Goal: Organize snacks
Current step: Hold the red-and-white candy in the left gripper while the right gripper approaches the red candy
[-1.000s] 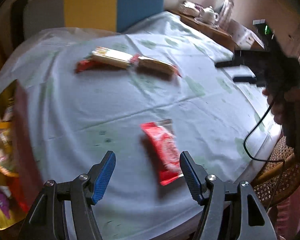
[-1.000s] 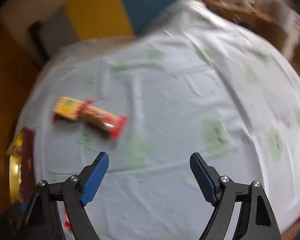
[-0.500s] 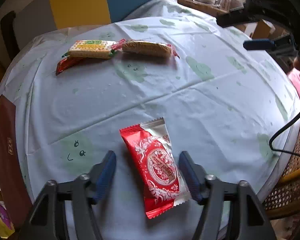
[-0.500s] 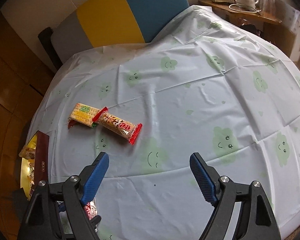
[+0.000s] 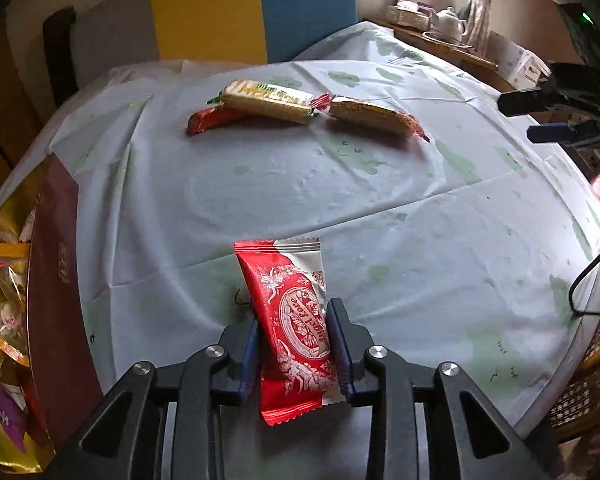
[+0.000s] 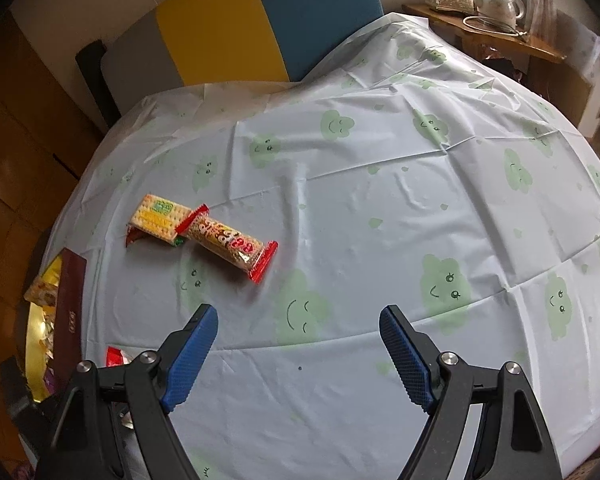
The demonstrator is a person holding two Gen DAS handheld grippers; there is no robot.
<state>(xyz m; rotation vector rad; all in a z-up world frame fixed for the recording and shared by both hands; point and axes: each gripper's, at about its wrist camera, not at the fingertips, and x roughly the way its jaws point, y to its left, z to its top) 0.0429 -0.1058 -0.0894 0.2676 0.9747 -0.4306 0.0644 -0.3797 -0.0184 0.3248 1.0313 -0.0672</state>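
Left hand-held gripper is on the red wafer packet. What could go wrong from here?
1. The left hand-held gripper is closing on the red wafer packet across its width; the slick, puffy wrapper may squirt out or the wafer inside may crack.
2. The grip sits low on the packet, so its free top end could droop and snag the snack box rim at the table's left edge.

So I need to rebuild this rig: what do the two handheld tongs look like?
Both tongs, left and right, have black angular linkage arms with silver pivot bolts and blue textured pads. A black cable hangs by the right one, whose body carries a green light.
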